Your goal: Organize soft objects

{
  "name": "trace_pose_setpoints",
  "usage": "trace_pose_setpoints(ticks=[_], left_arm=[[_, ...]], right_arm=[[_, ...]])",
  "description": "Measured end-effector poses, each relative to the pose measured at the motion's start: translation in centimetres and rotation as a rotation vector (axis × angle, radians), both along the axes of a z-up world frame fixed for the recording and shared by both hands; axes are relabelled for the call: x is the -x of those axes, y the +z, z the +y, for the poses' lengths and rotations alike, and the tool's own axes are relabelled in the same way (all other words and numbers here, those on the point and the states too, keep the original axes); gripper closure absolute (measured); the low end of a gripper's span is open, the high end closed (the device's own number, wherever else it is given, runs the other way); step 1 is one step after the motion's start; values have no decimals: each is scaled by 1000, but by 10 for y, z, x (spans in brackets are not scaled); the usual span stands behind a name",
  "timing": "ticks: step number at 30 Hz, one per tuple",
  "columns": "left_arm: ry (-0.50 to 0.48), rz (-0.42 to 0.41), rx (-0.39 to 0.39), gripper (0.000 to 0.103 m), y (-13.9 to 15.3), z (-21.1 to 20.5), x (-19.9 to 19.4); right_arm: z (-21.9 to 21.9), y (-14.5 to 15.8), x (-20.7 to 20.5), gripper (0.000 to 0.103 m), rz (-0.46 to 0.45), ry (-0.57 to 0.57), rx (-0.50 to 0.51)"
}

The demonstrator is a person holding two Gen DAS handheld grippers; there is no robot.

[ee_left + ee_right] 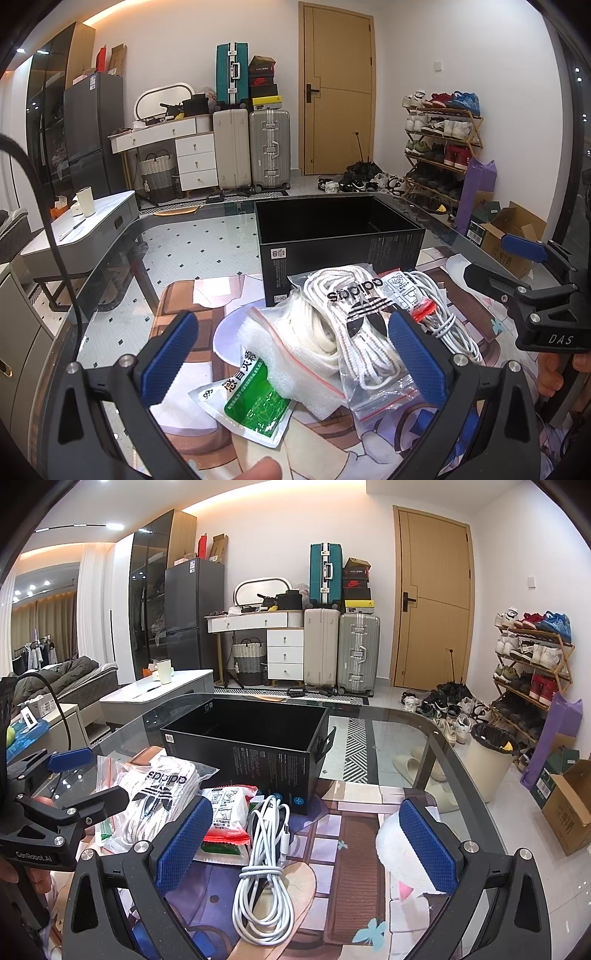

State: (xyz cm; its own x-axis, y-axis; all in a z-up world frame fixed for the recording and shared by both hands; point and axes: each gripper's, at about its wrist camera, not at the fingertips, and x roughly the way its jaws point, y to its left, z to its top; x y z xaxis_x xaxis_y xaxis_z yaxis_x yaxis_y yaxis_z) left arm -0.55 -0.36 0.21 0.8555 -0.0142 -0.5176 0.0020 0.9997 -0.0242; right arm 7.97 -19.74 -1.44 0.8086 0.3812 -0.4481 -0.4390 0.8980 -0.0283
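Observation:
My left gripper (293, 354) is open, its blue pads either side of a heap of soft things. The heap holds a clear zip bag of white laces with an adidas logo (354, 325), a zip bag with white foam (288, 343) and a green sachet (251, 398). A coiled white cable (436, 306) lies right of them. My right gripper (304, 849) is open low over that cable (266, 871). A red-and-white packet (225, 812) lies by the laces bag (159, 794). Behind them an open black box (251, 746) stands empty.
Everything lies on a printed mat (362, 834) on a glass table (406, 716). The right gripper (517, 264) shows at the right of the left view, the left gripper (88, 779) at the left of the right view. A bin (487, 760) and cardboard box (569, 805) stand on the floor.

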Motion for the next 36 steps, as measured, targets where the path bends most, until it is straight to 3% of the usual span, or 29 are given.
trace_pose_setpoints(ticks=[22,26,36], left_arm=[[8,0,-5,0,2,0,0],[-21,60,14,0,2,0,-3],[-51,107,29,0,7,9,-7]], right_arm=[[0,0,-1,0,7,-1,4],[0,1,-4,0,25,18,7],[12,0,-10,0,104,76,66]])
